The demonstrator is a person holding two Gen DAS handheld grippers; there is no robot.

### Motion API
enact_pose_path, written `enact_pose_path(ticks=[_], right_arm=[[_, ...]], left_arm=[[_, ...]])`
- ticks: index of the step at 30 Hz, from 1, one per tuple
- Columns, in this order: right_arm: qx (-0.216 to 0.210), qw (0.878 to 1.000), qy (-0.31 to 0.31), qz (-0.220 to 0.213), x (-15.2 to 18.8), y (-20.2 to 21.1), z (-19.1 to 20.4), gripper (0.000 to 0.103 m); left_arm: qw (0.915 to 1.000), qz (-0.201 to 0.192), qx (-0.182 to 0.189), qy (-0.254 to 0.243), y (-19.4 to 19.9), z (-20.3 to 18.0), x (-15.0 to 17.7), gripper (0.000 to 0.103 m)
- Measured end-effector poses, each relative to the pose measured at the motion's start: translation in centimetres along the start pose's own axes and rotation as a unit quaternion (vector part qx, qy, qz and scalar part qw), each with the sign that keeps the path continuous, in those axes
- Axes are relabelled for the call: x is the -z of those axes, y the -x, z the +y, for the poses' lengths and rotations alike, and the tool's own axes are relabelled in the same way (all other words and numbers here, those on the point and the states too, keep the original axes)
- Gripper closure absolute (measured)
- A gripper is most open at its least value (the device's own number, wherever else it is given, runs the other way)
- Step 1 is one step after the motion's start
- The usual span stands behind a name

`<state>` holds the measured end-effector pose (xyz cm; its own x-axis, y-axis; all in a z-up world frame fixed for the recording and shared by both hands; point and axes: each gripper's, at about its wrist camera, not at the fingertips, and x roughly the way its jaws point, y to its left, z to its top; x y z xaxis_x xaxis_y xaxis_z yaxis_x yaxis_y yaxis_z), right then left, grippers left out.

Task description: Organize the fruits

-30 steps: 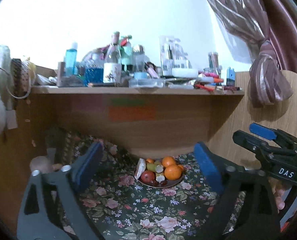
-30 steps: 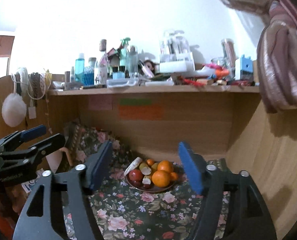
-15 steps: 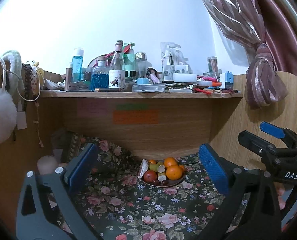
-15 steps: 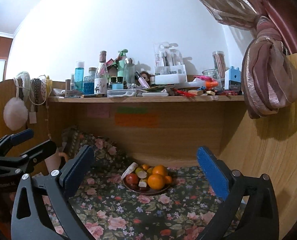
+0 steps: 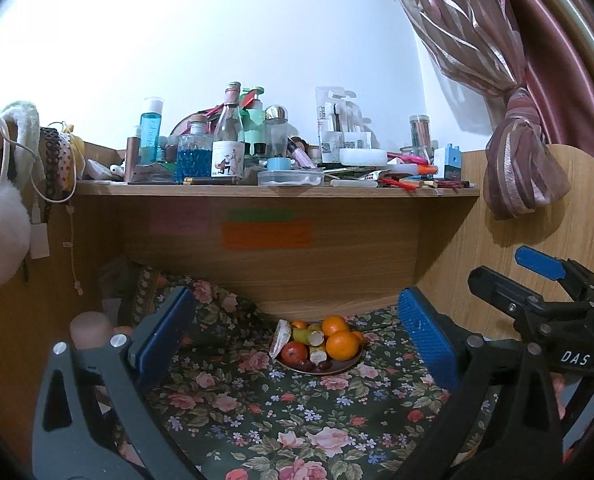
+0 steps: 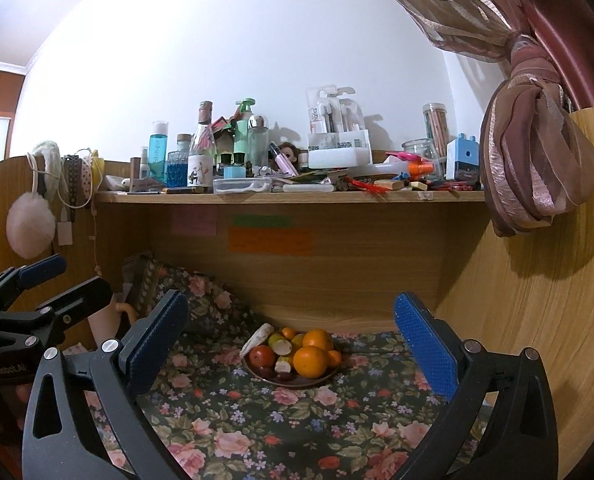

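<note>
While both grippers hang wide and empty, I note the fruit plate (image 6: 293, 378) far ahead on the flowered cloth (image 6: 257, 420). It sits dead centre before the right gripper (image 6: 291, 336), slightly right of centre before the left gripper (image 5: 297, 334); neither looks clearly nearer.

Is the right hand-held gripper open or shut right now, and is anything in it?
Open and empty. The right hand-held gripper has its blue pads spread wide, with only the fruit plate farther off on the floral cloth between them.

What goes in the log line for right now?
left gripper: open, empty | right gripper: open, empty | fruit plate: untouched on floral cloth
</note>
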<state>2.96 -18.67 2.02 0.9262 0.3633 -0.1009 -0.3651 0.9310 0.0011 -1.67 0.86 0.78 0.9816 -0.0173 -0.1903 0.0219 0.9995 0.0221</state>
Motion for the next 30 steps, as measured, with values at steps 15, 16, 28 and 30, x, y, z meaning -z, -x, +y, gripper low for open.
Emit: enact_pose_path(ticks=[15,16,28,30], right_arm=[[-0.002,1.0,-0.01,-0.002,0.17,0.14,-0.56,0.0],[-0.001,1.0,-0.009,-0.001,0.17,0.13,-0.5,0.0],[0.0,1.0,-0.008,-0.004,0.1,0.02,-0.46,0.0],[0.0,1.0,-0.009,-0.004,0.01,-0.04,-0.54,0.0]], left_arm=[[1.0,0.001,0.005,0.0,-0.35,-0.13,0.13,0.0],[1.0,0.001,0.005,0.0,-0.35,-0.1,0.12,0.0],[1.0,0.003,0.005,-0.001,-0.58,-0.62,0.18,0.0],[1.0,0.003,0.005,-0.001,-0.56,-0.7,0.19,0.0]])
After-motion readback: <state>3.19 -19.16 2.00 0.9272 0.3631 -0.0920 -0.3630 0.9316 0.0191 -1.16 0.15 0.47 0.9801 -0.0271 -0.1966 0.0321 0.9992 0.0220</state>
